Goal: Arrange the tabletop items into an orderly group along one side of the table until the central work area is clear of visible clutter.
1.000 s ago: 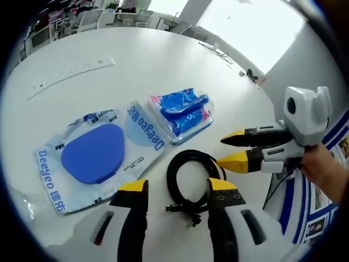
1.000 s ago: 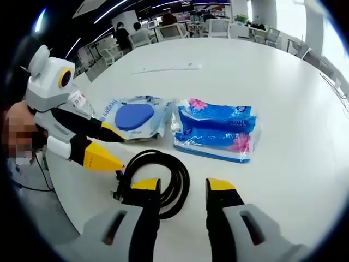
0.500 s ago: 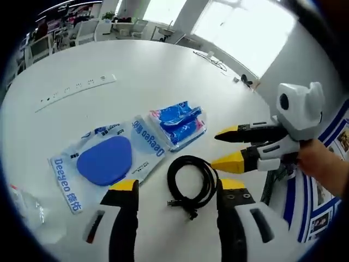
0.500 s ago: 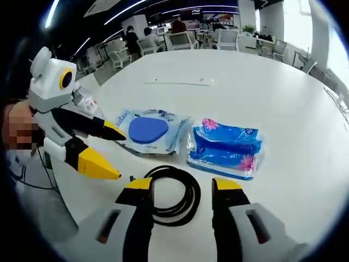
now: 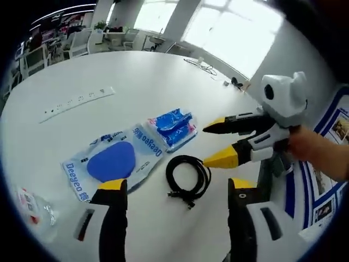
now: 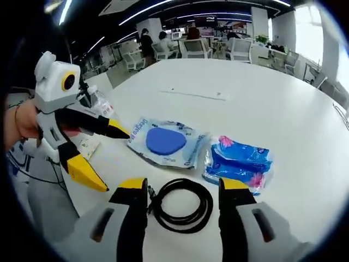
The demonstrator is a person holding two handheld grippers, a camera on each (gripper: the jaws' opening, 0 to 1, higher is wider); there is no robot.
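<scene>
White table (image 5: pixel 136 76), round, bearing everything. On it, wet-wipe pack (image 5: pixel 115 161) with blue lid, lying just left of the coiled black cable (image 5: pixel 188 177); blue tissue pack (image 5: pixel 173 124) just beyond the cable, touching the wipe pack's edge. Crumpled clear wrapper (image 5: pixel 34 203) well left of the cable. Left gripper (image 5: pixel 174 191) pulled back and higher than a second ago, jaws apart, holding nothing, cable now smaller between them. Right gripper (image 6: pixel 182 188) likewise raised off the cable, jaws apart and empty.
</scene>
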